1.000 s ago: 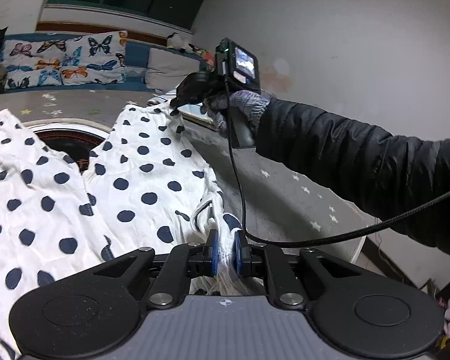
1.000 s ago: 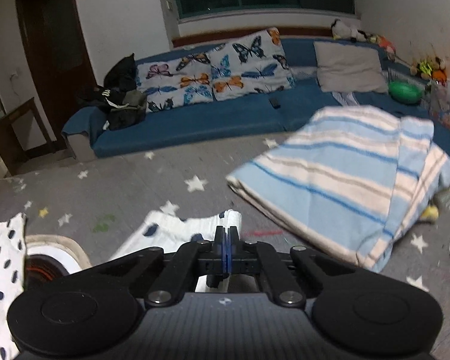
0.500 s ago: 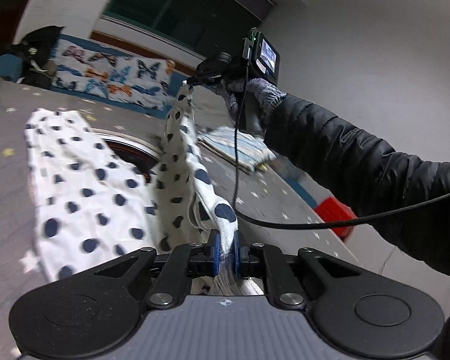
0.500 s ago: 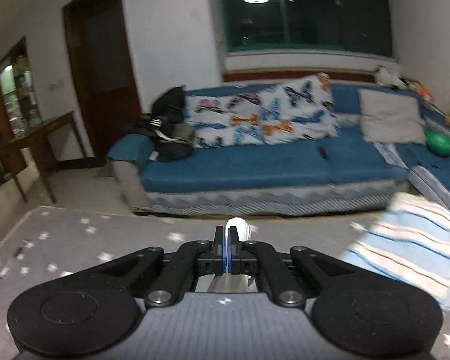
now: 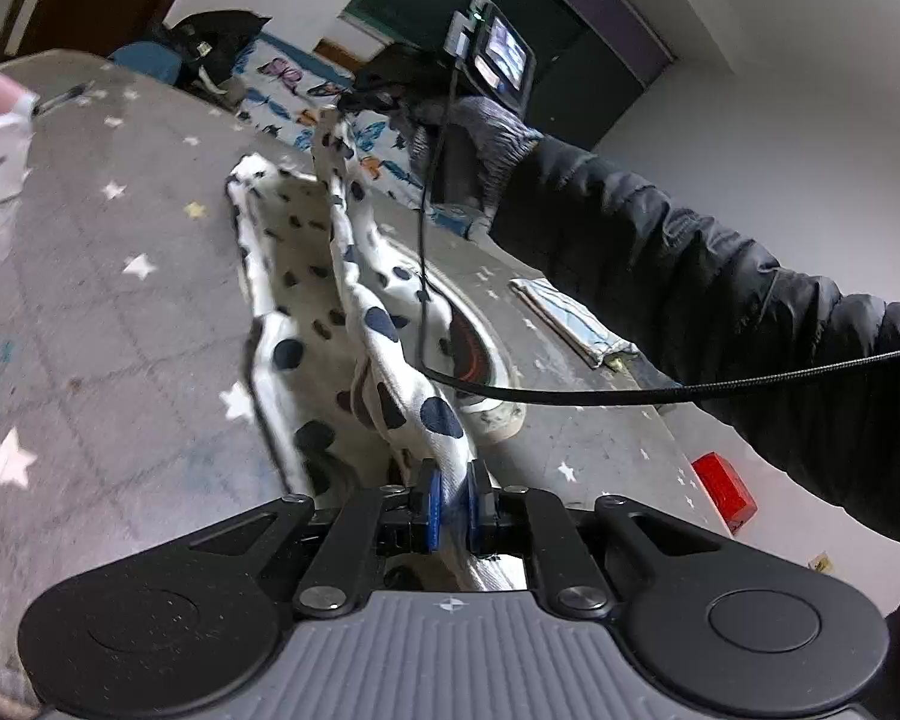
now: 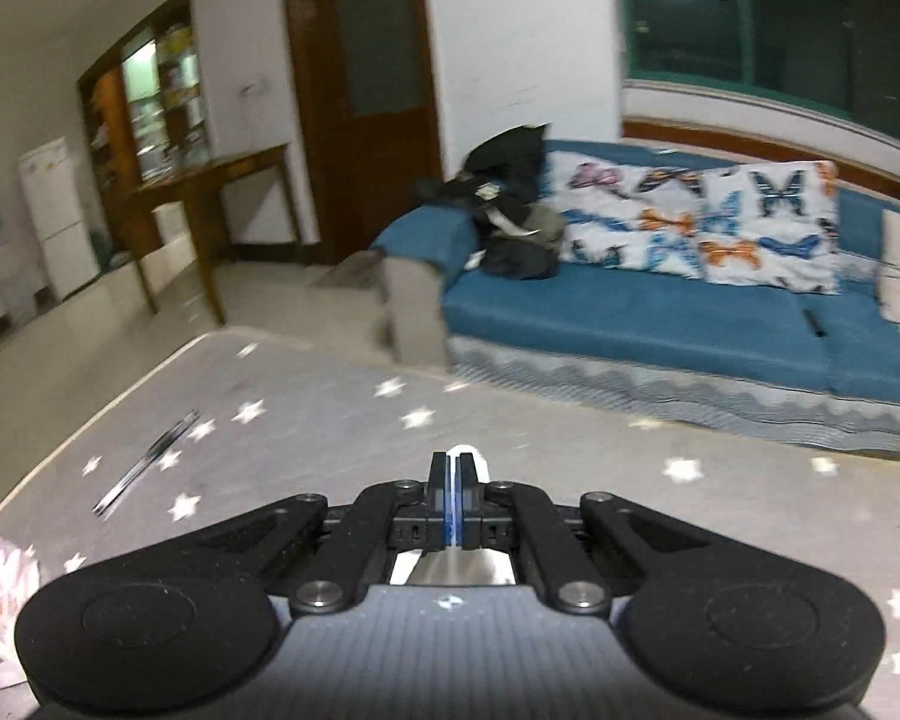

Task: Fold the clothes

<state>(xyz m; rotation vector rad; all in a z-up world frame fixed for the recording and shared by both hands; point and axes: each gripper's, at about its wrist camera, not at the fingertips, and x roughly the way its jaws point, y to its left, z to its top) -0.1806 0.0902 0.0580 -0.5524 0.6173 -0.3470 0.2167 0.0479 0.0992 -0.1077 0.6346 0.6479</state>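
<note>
Now clamped: left gripper, blue pads pinched on a corner of the polka-dot garment at 6 o'clock of the left wrist view. Pinching the opposite end up at 12 o'clock: right gripper, carried by a gloved hand on a dark padded sleeve reaching in from 3 o'clock. Stretched between the 2 grips as a raised ridge, with the rest sagging onto the grey star-patterned carpet. Nearly shut in the right wrist view too (only a sliver of white cloth showing between and past the pads). Open carpet from 9 to 11 o'clock; folded striped cloth lying flat at 3 o'clock, well apart. Beyond, at 1 o'clock, a blue sofa with butterfly cushions.
</note>
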